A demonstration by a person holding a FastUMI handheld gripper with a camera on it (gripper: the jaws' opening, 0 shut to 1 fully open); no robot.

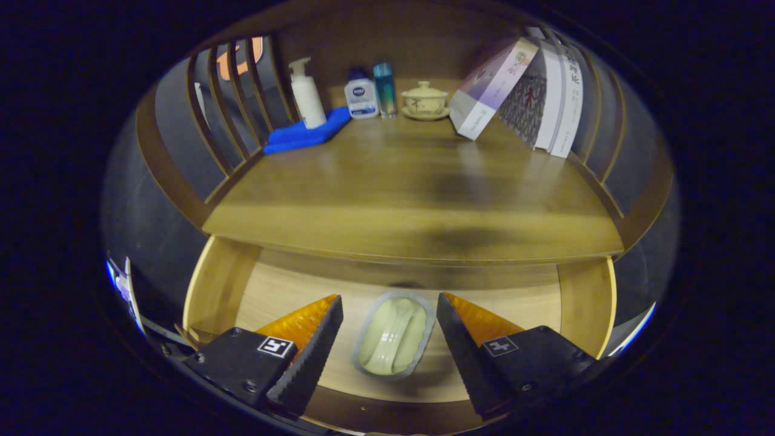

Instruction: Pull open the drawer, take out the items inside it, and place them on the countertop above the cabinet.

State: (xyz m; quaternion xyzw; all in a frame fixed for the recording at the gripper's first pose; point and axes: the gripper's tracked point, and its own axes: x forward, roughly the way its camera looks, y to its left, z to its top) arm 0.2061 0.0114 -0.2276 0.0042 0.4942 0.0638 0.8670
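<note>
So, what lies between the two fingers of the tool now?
In the gripper view, a small pale oval dish lies on the drawer floor between the open tool fingers, untouched by them.

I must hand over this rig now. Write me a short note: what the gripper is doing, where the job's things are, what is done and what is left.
Gripper: open, over the open drawer, one finger on each side of the item, not touching it.
Drawer: already pulled out.
Item: a small pale container lies on the drawer floor, between the fingers.
Countertop: its front and middle are bare wood; bottles, a blue cloth, a lidded cup and books stand at the back.
Done: drawer opened.
Left: close on the container, lift it out, set it on the countertop. Part of the drawer is hidden under the countertop, so check there for more items.
</note>
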